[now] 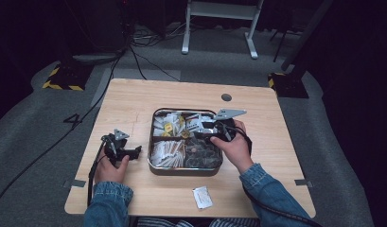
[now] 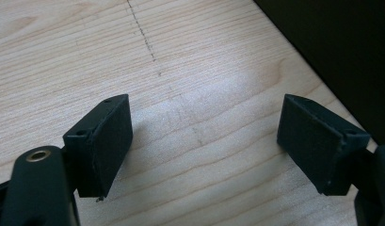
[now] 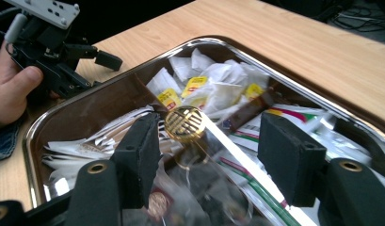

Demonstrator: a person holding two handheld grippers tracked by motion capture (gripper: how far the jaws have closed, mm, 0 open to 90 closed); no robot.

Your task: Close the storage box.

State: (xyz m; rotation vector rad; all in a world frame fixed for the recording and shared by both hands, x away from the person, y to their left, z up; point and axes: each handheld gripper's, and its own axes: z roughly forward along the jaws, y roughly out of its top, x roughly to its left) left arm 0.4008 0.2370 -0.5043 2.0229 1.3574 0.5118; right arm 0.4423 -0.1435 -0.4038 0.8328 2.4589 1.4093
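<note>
A metal tray (image 1: 155, 166) (image 3: 63, 110) with four compartments sits mid-table, holding white, yellow and dark sachets (image 1: 167, 152) (image 3: 213, 89). A gold round knob (image 1: 185, 135) (image 3: 184, 124) stands at its centre, seemingly on a clear cover. My right gripper (image 1: 203, 126) (image 3: 209, 146) hangs open over the tray's right half, its jaws either side of the knob but short of it. My left gripper (image 1: 134, 152) (image 2: 204, 136) is open with nothing between its jaws, low over bare wood just left of the tray; it is also in the right gripper view (image 3: 98, 70).
One white sachet (image 1: 202, 197) lies on the table (image 1: 129, 101) near the front edge, below the tray. A dark round grommet (image 1: 226, 97) sits at the back. The table's left edge runs close past my left gripper. Cables trail over the grey floor.
</note>
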